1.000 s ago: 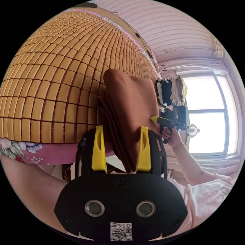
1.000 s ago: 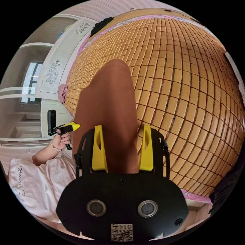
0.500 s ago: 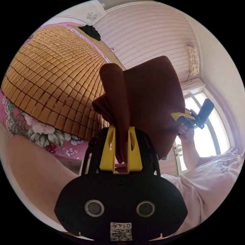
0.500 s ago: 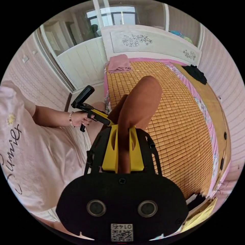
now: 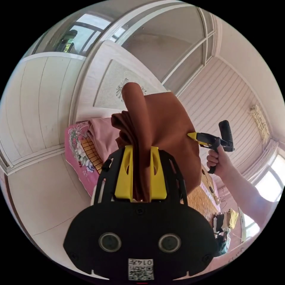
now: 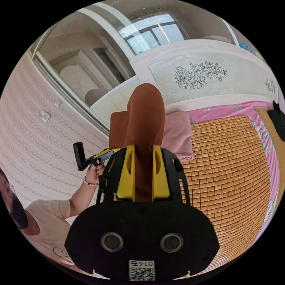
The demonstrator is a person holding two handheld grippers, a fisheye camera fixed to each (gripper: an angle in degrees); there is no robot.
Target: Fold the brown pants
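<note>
The brown pants (image 5: 160,124) are folded into a thick bundle and held up in the air between both grippers. My left gripper (image 5: 140,175) is shut on one folded edge, the cloth bunched between its yellow jaws. My right gripper (image 6: 143,175) is shut on the other edge of the brown pants (image 6: 145,118), which rise in a rounded hump past the jaws. In the left gripper view the right gripper (image 5: 196,137) shows at the bundle's right side, held in a hand. In the right gripper view the left gripper (image 6: 104,154) shows at the left, also in a hand.
A bed with a bamboo tile mat (image 6: 231,175) and pink flowered sheet (image 5: 75,148) lies below. A folded pink cloth (image 6: 176,135) rests at the mat's head end by a white headboard (image 6: 207,80). Dark clothing (image 6: 277,118) lies at the far edge. Clothes (image 5: 225,218) hang near a window.
Both jaws closed on the pants between one second and half a second ago. Both grippers have since swung the bundle up and round toward the headboard end; the views shifted with them.
</note>
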